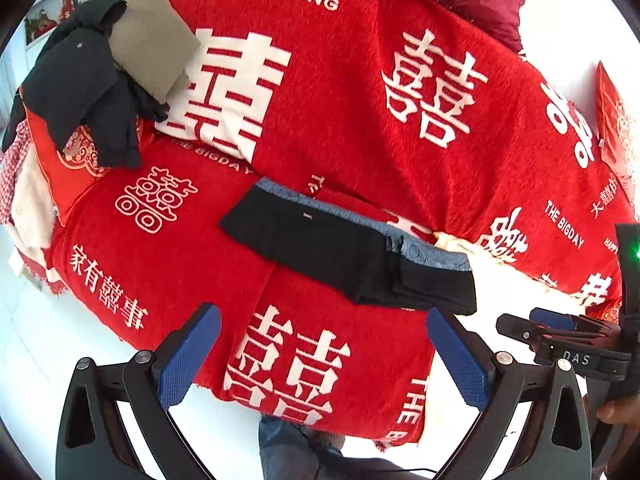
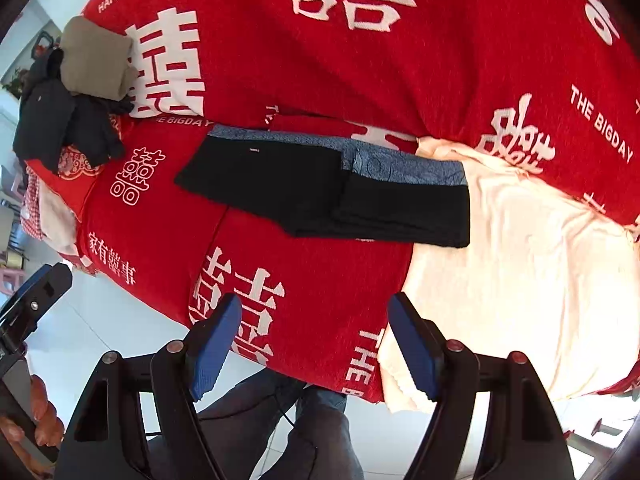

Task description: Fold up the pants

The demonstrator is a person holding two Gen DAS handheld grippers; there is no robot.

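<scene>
— Jaws first: what are they doing?

— Both stand wide with nothing between the pads. The left gripper (image 1: 324, 356) and the right gripper (image 2: 316, 344) hang above the near edge of the red wedding blanket (image 1: 400, 128), tilted down at it, probably drawn off so the whole garment can be seen.

— And the pants?

— Just beyond both pairs of jaws, flat on the blanket. The black pants (image 2: 320, 196) lie as a long strip, already folded at least once; a blue patterned lining shows along the far edge, and one end is doubled over near the cream cloth (image 2: 520, 260) right of the right jaws.

— Ready for another fold?

— I'd judge so; laid straight like that, either end can be pinched and carried over.

— Farther off?

— Beyond the left jaws, to the left, a tan folded garment (image 1: 154, 40) and a dark heap (image 1: 80, 80), possibly finished pieces; too distorted to be sure.
</scene>
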